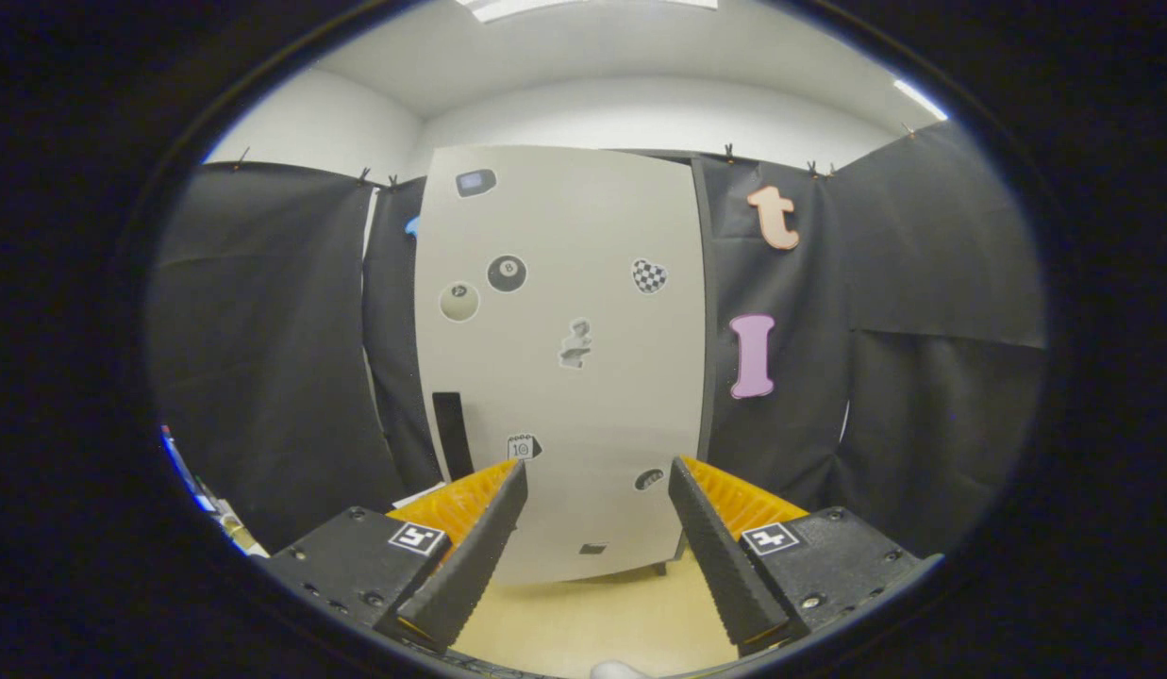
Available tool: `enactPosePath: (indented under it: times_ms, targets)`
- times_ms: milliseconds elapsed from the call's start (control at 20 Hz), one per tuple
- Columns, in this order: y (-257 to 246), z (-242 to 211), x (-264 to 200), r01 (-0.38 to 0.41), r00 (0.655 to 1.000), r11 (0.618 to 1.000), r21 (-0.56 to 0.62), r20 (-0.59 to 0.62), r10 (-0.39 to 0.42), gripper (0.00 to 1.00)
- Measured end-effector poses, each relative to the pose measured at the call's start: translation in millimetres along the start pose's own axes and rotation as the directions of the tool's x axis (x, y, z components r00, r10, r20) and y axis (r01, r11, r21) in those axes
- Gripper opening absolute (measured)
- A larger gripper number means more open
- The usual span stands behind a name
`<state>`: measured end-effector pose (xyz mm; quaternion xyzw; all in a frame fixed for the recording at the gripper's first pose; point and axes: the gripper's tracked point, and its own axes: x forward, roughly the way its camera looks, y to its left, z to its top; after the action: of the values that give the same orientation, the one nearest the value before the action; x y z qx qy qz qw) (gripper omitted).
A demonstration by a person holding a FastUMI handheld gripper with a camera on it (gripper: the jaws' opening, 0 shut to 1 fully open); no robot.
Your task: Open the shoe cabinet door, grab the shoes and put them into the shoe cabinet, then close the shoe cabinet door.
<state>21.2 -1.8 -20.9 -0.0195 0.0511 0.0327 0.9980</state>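
Cabinet front, seen along your gripper (597, 476): the shoe cabinet (559, 358) stands upright ahead of you, well beyond the fingertips, with its pale door (583, 236) shut and facing you squarely. Your fingers (470, 556) are spread wide apart and grasp nothing; the lower part of the door shows in the gap between them. A dark vertical handle (451, 434) sits low on the door near its left edge, just above and beyond your left finger. Stickers are scattered over the door: a black billiard ball (507, 273), a pale ball (459, 302) beside it, a checkered heart (649, 276) toward the right side, a small grey figure (575, 343) near the middle, and a dark rounded patch (475, 182) near the top. Smaller stickers lie lower down, too small for you to make out. Black cloth (262, 330) hangs on both sides of the cabinet and behind it. Light wooden floor (583, 618) runs from under your fingers to the cabinet's foot. A small white object (619, 670) shows at the near end of the floor, between the finger bases; you cannot tell what it is. White wall and ceiling (592, 66) rise above the cloth.
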Motion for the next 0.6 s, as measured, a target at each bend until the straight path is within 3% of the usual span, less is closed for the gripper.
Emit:
enactPosePath:
  times_ms: [600]
  targets:
    - [12.8,18.7,-15.8,0.006,1.0,1.0,0.006,0.024,-0.006,0.99]
